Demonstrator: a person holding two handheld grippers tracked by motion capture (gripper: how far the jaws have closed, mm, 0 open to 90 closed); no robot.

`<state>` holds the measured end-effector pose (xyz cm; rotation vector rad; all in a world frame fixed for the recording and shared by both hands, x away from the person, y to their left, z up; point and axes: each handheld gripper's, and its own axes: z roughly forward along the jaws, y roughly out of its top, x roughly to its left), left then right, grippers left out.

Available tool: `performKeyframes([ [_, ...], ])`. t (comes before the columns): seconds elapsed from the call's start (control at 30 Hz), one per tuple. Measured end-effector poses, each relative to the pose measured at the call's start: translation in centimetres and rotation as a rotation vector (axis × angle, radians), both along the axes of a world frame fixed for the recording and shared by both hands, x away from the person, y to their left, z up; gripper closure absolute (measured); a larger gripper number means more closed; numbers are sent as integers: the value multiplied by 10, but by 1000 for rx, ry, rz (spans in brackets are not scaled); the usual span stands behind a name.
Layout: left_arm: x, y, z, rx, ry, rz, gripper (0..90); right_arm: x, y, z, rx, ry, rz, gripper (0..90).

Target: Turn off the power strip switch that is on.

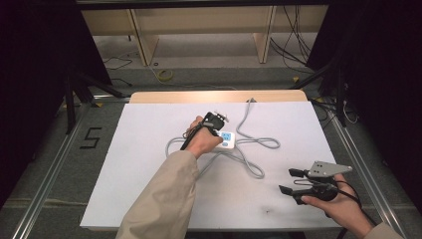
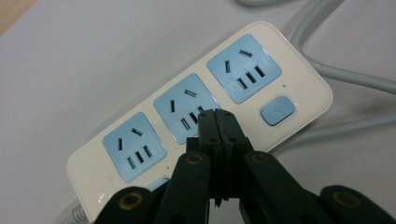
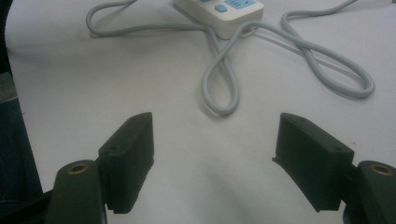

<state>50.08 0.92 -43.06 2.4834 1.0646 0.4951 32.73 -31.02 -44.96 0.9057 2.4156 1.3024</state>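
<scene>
Power strip: left gripper pinched closed w/ tips over mid socket, press straight down; right gripper idle, wide apart.

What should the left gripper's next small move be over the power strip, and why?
Probably slide the left gripper sideways toward the blue switch button and press down. Its jaws are shut, forming one tip, and they sit over the middle socket of the power strip, beside that button. The right gripper waits open and apart.
</scene>
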Motion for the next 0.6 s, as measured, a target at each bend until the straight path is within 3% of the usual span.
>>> performKeyframes([
  [0.07, -1, 0, 2, -23, -17, 12, 899, 0, 0, 0, 0, -1, 0, 285],
  [0.37, -7, 9, 12, -50, -52, 8, 895, 0, 0, 0, 1, -1, -1, 285],
  [0.43, -8, 12, 15, -63, -65, 3, 830, 0, 0, 0, 0, 0, -1, 285],
  [0.6, -13, 17, 23, -80, -87, -2, 804, 0, 0, 0, 2, 0, -4, 285],
])
